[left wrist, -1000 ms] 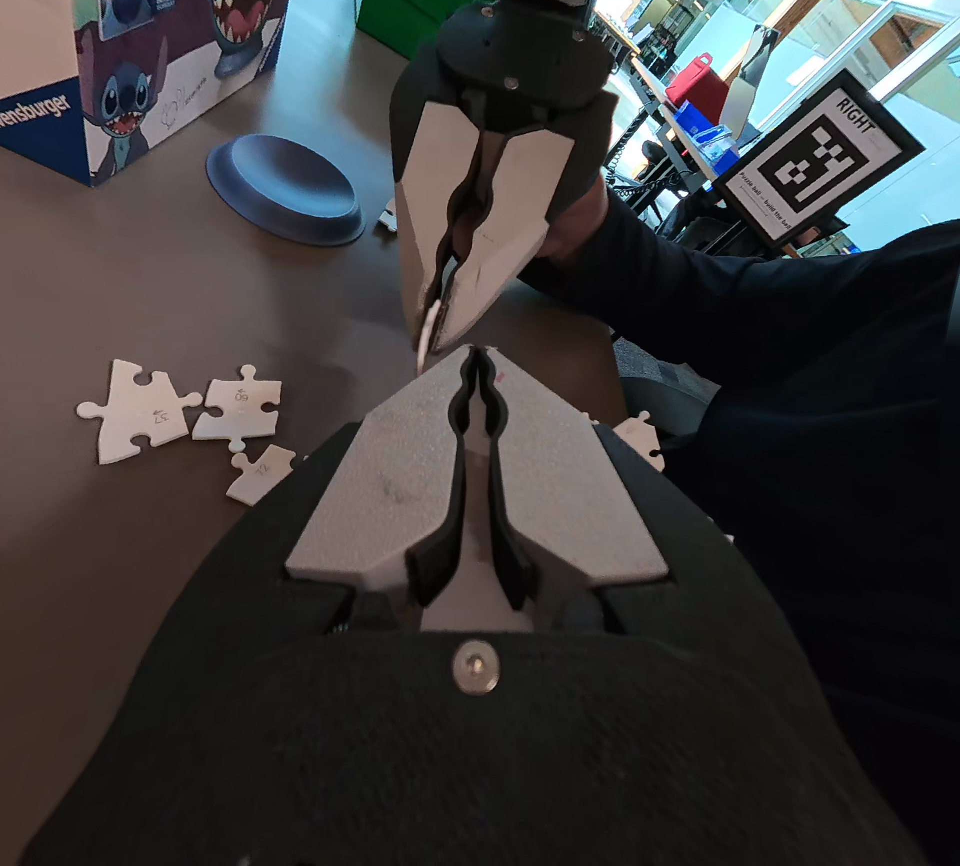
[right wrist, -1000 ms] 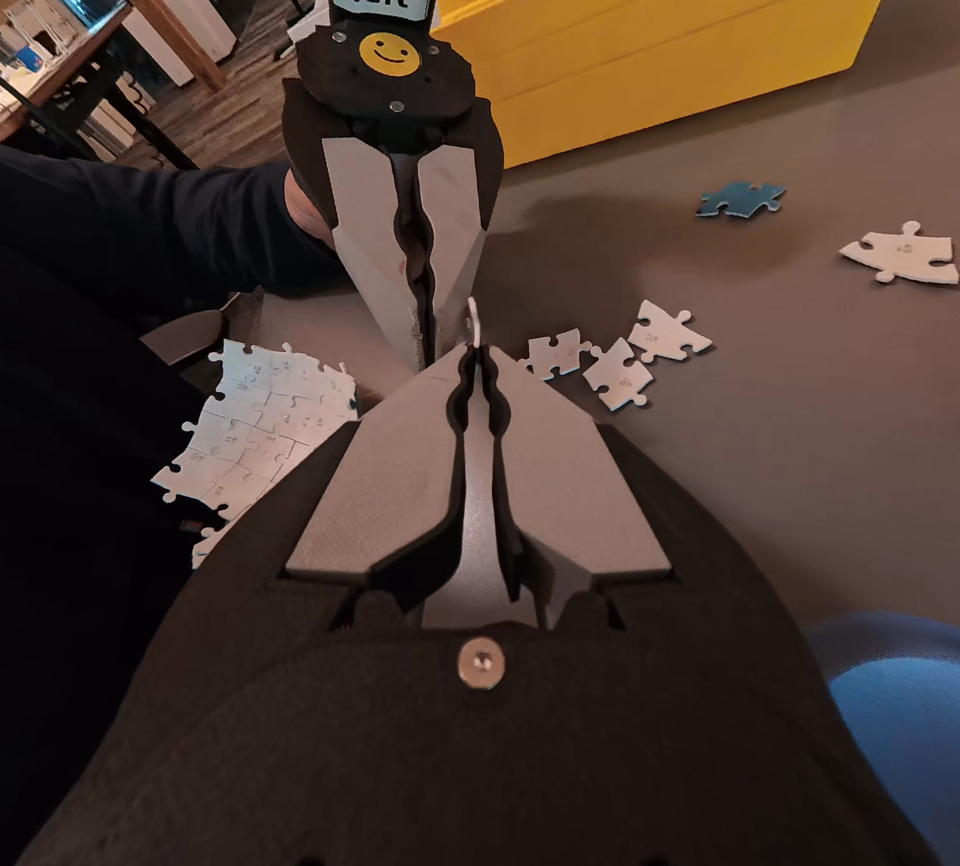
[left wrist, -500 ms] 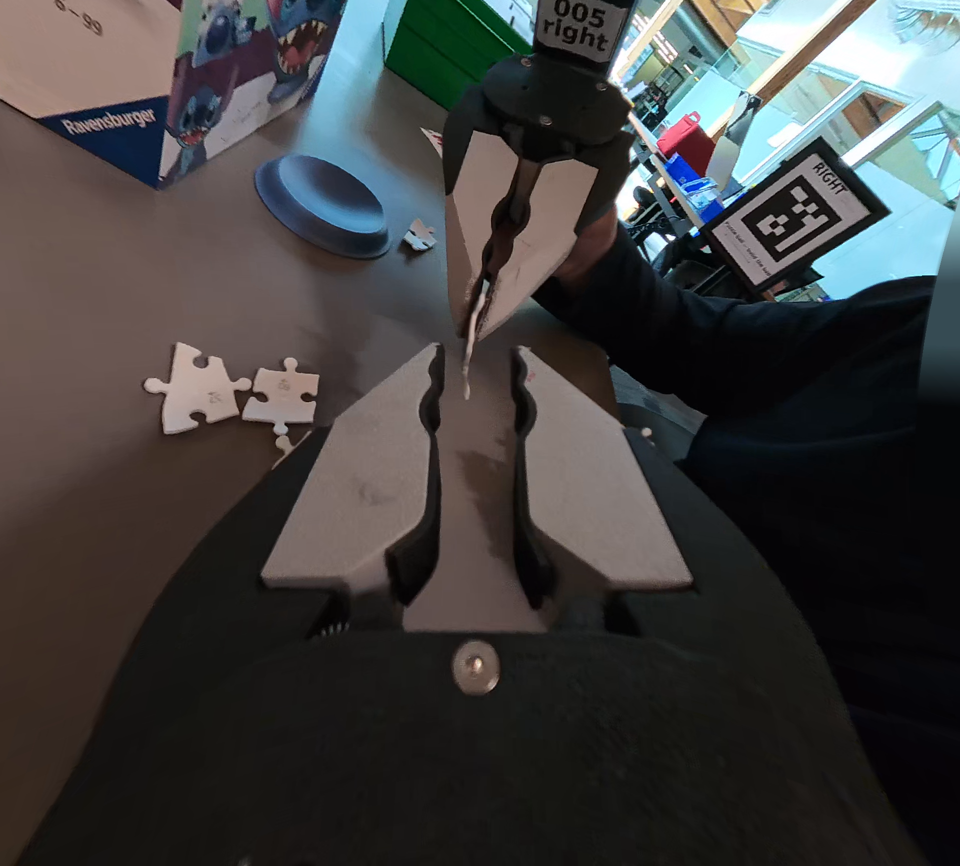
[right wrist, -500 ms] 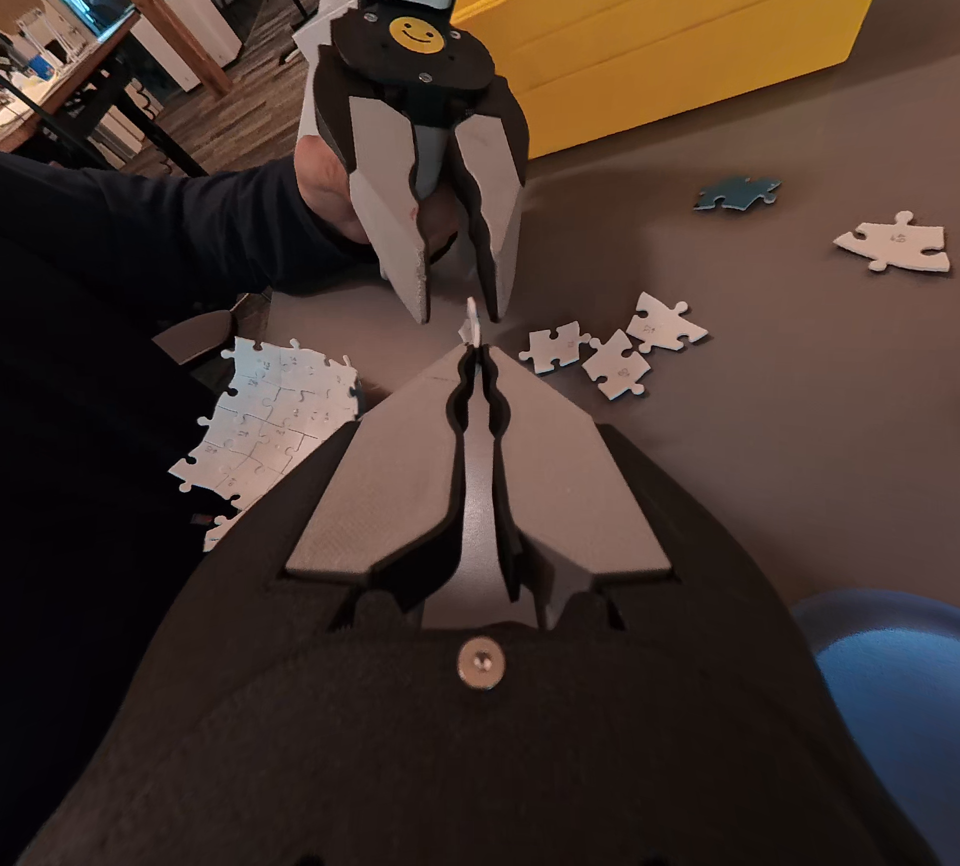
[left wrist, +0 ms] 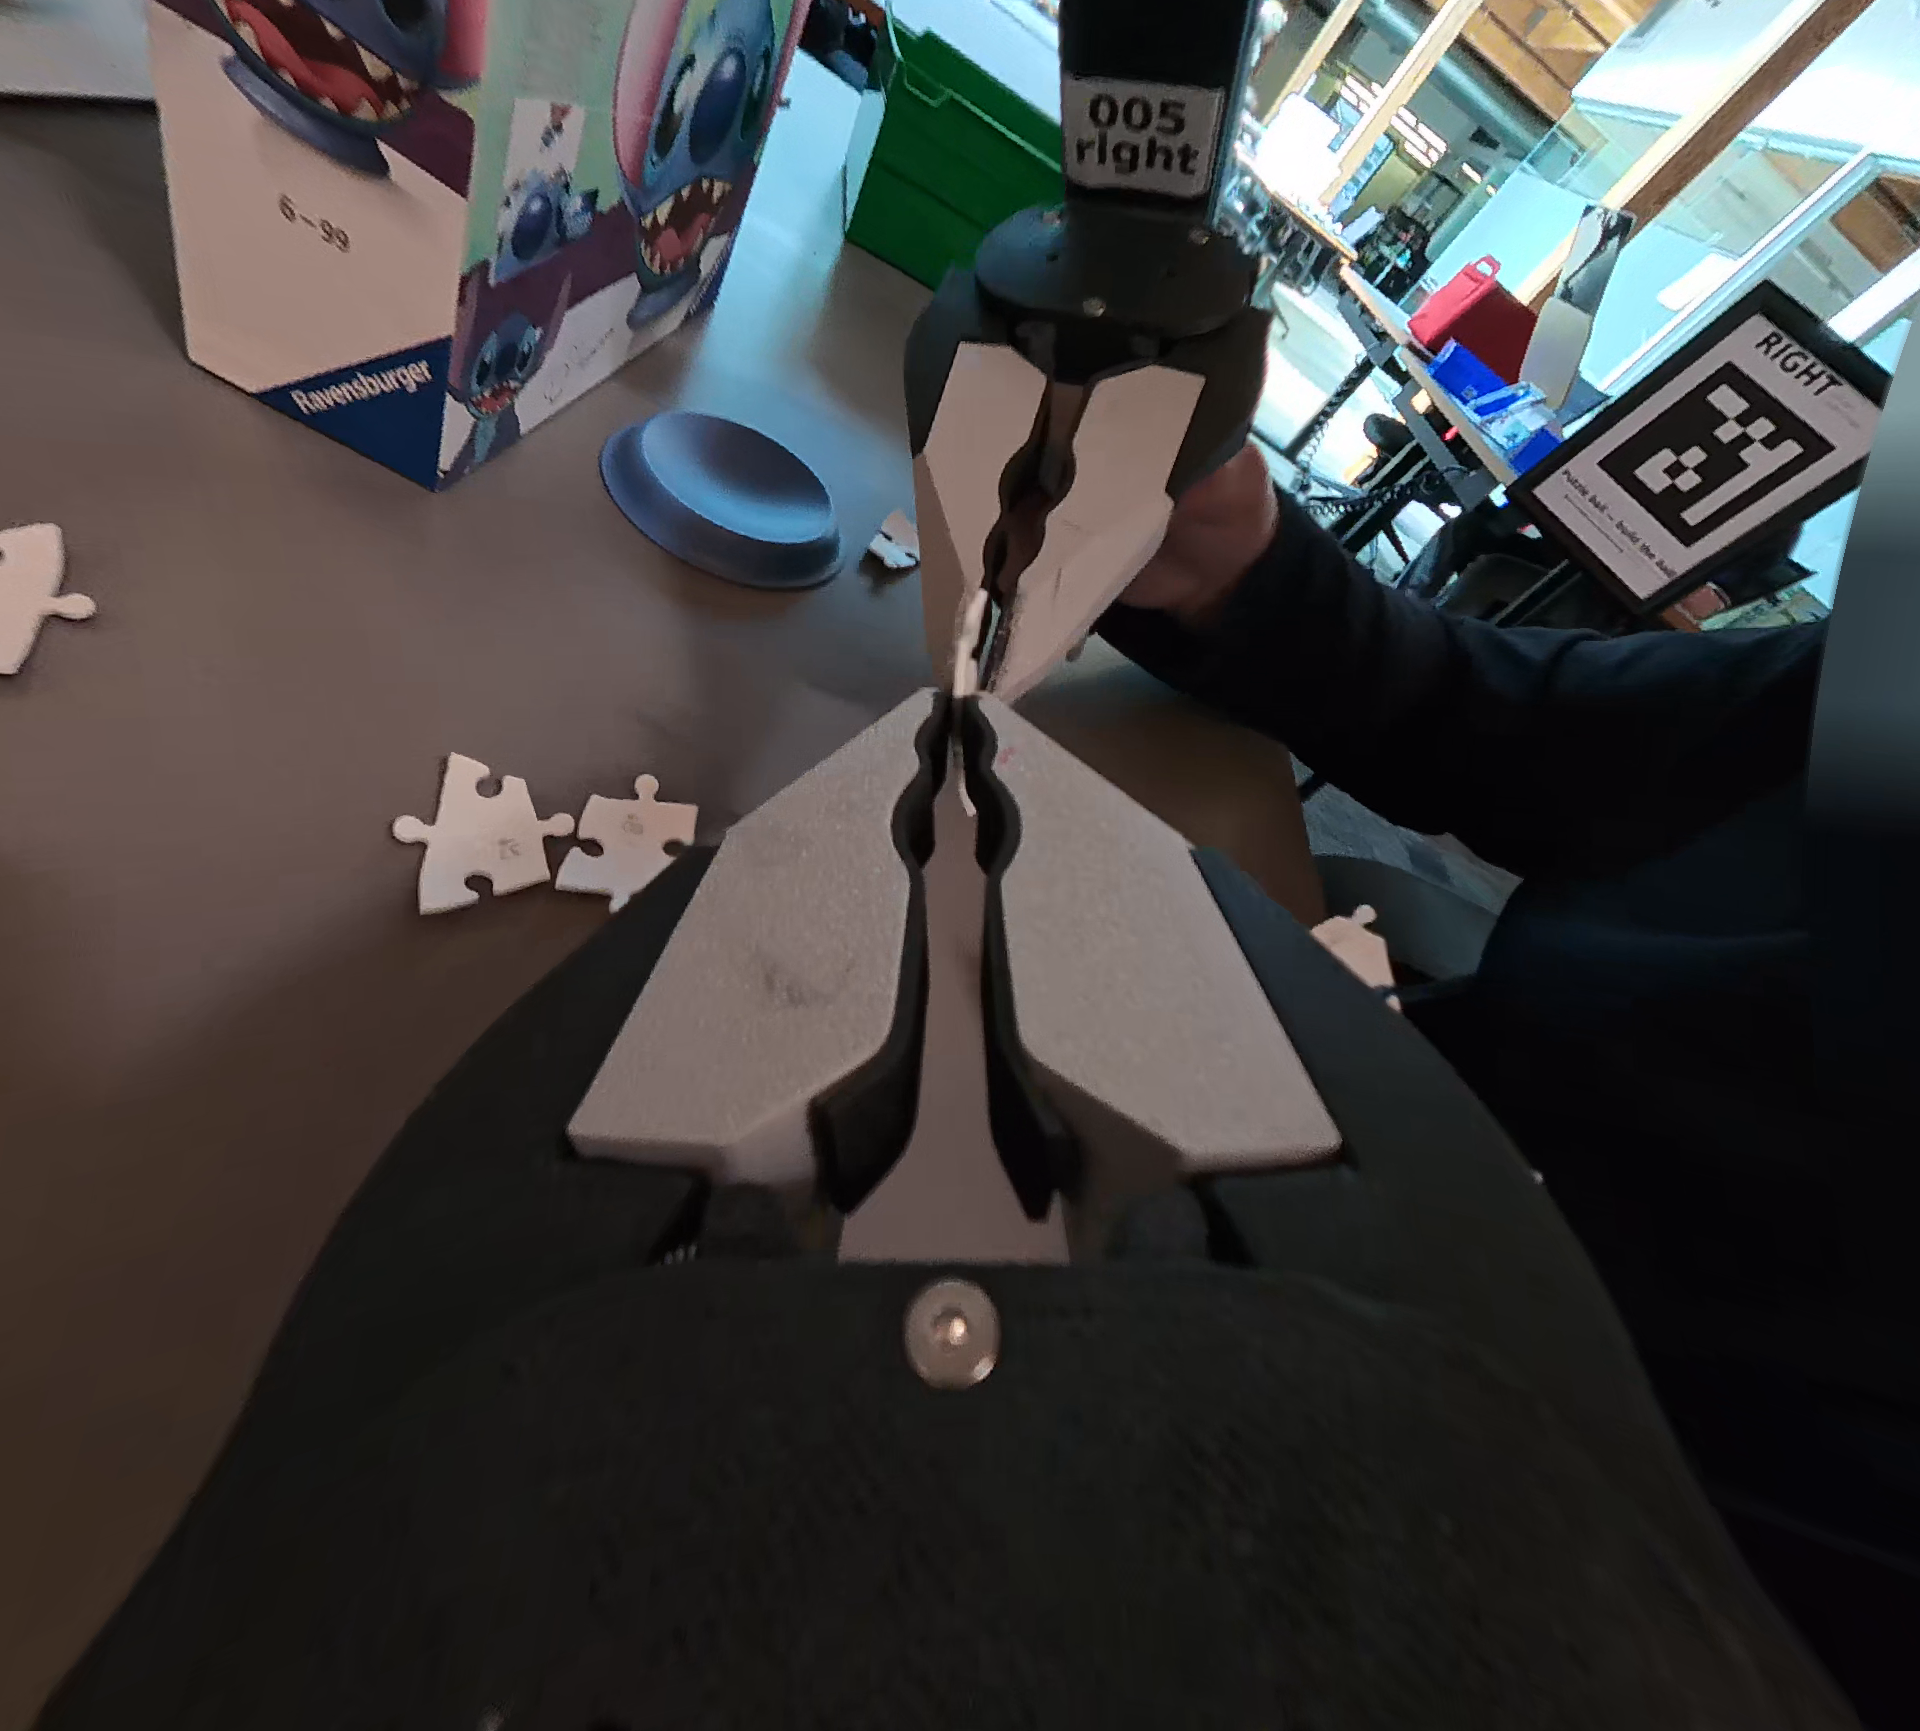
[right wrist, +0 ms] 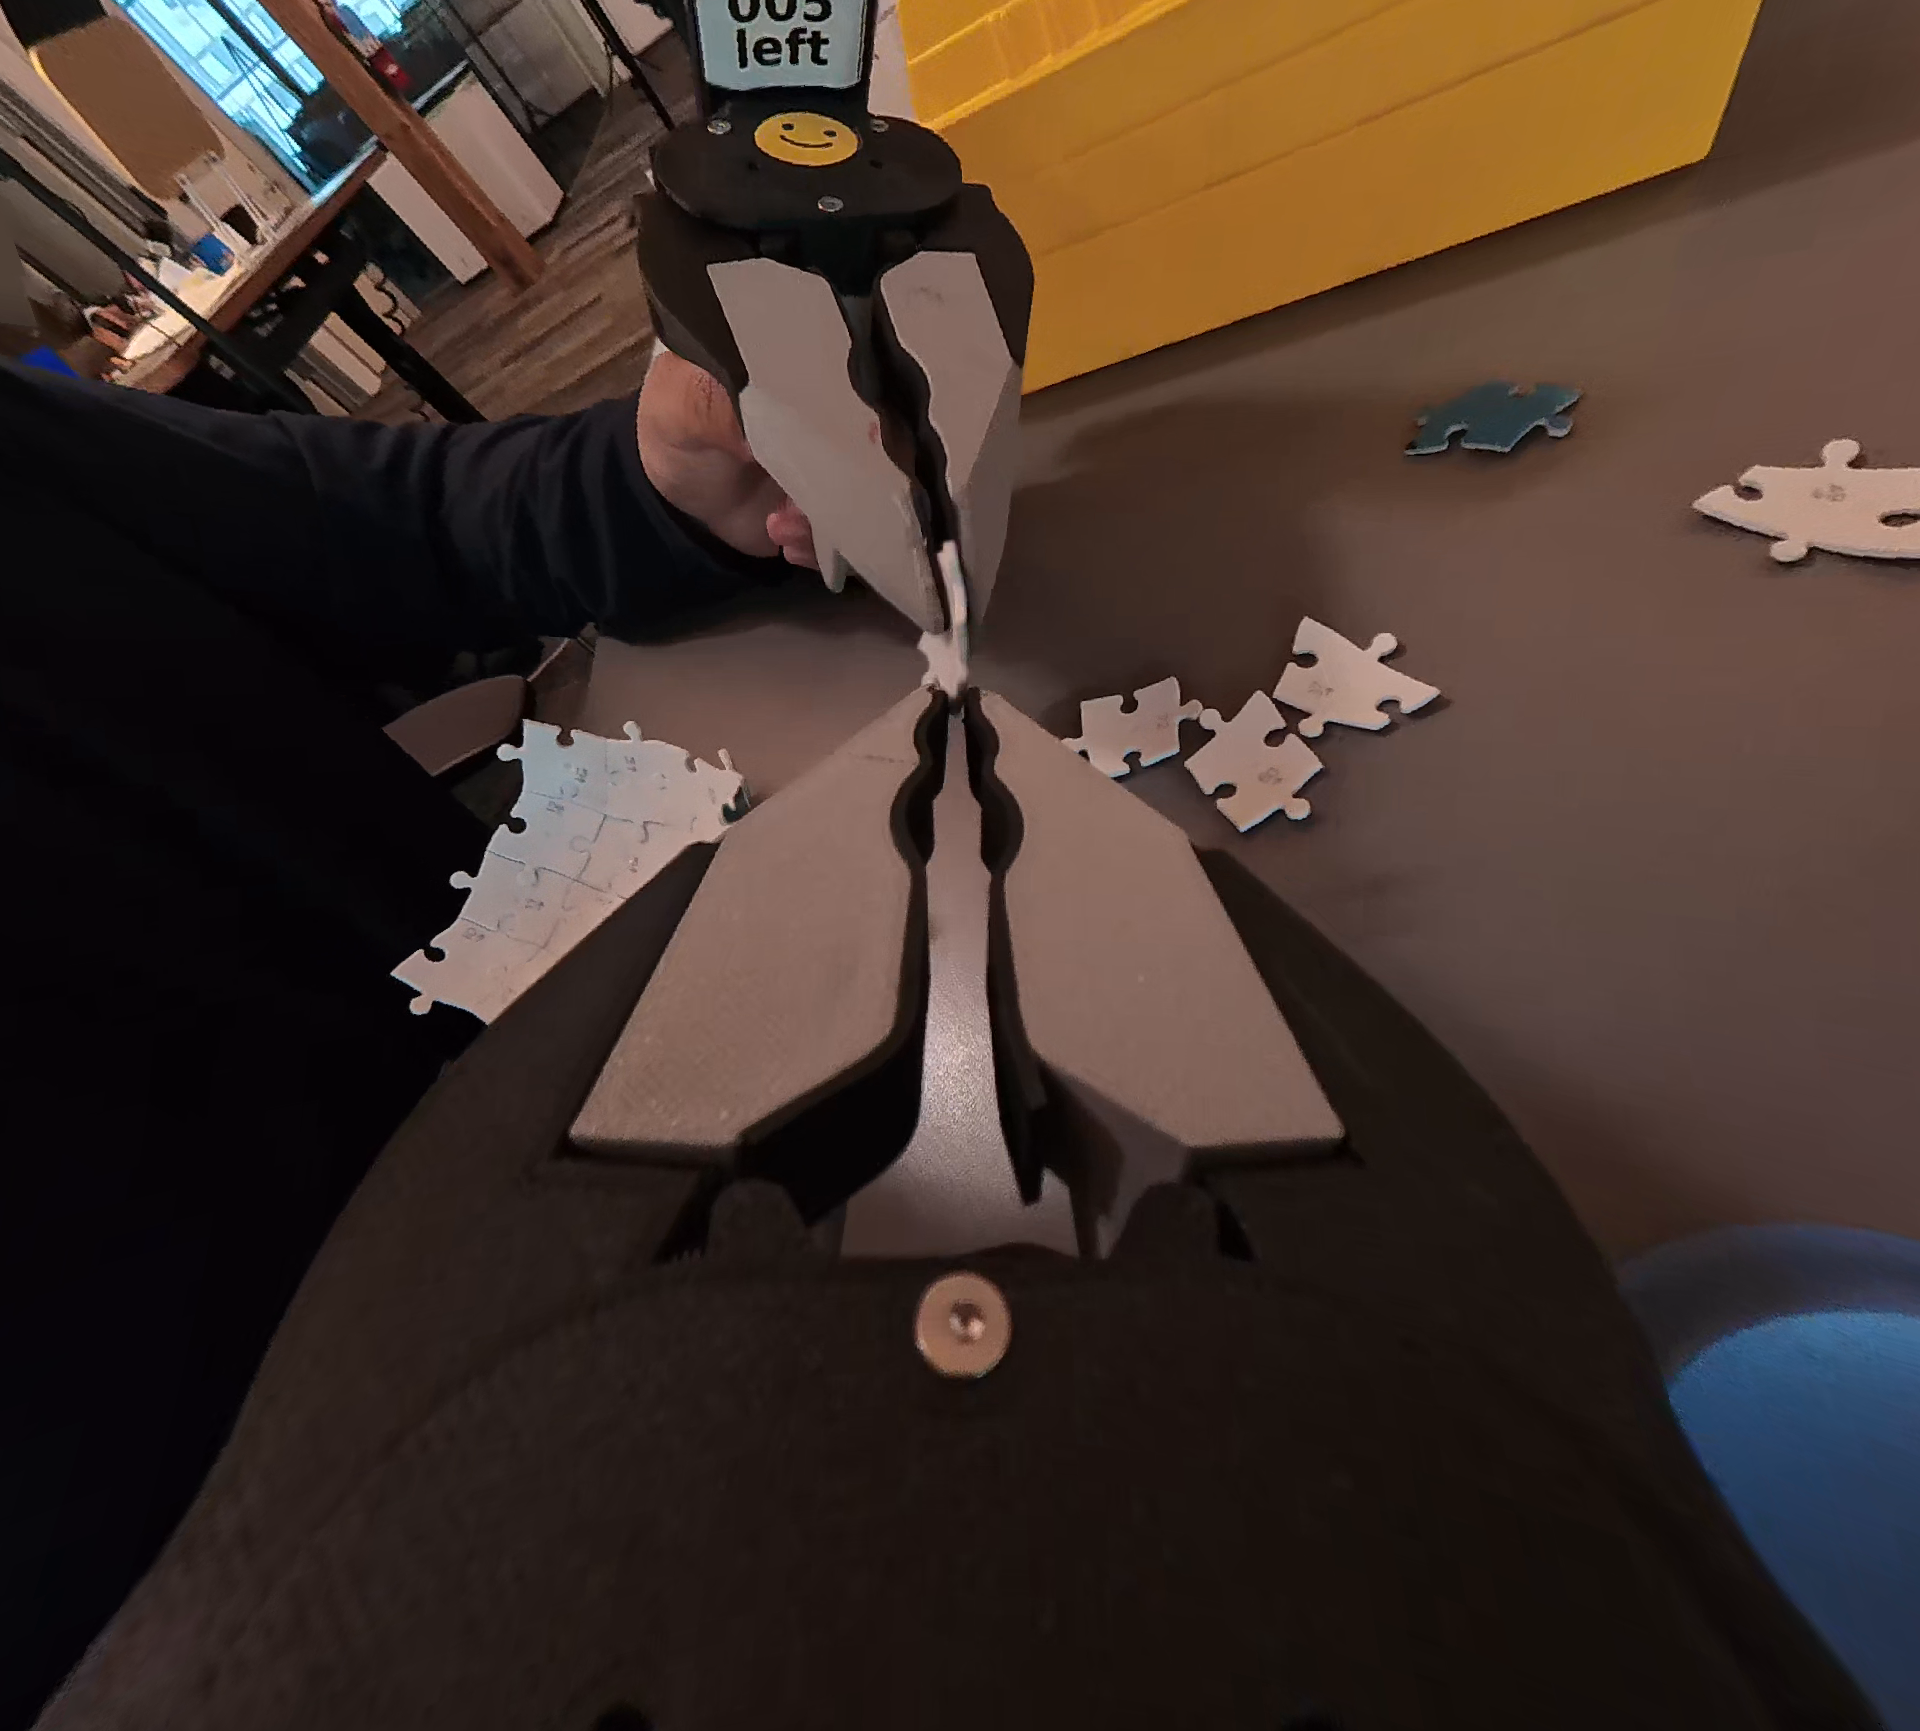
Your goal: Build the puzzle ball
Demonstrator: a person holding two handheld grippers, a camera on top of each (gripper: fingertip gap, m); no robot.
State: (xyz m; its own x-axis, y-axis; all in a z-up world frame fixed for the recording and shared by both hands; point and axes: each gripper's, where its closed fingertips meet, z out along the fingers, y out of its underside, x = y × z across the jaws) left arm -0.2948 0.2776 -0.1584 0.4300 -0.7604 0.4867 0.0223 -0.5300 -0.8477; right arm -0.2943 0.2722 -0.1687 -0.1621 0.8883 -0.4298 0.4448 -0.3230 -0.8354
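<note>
My left gripper (left wrist: 954,705) and right gripper (right wrist: 948,696) meet tip to tip at frame centre, both pinched on one white puzzle piece (right wrist: 948,642) held edge-on above the dark table (left wrist: 260,725). Half a second ago my left jaws stood apart; now they are closed on it. Loose pieces (right wrist: 1257,751) lie just right of the tips, an assembled sheet (right wrist: 582,860) lower left. The yellow bin (right wrist: 1351,71) walls the upper right; the blue stand (left wrist: 727,502) and puzzle box (left wrist: 436,123) sit upper left, with bare table between.
</note>
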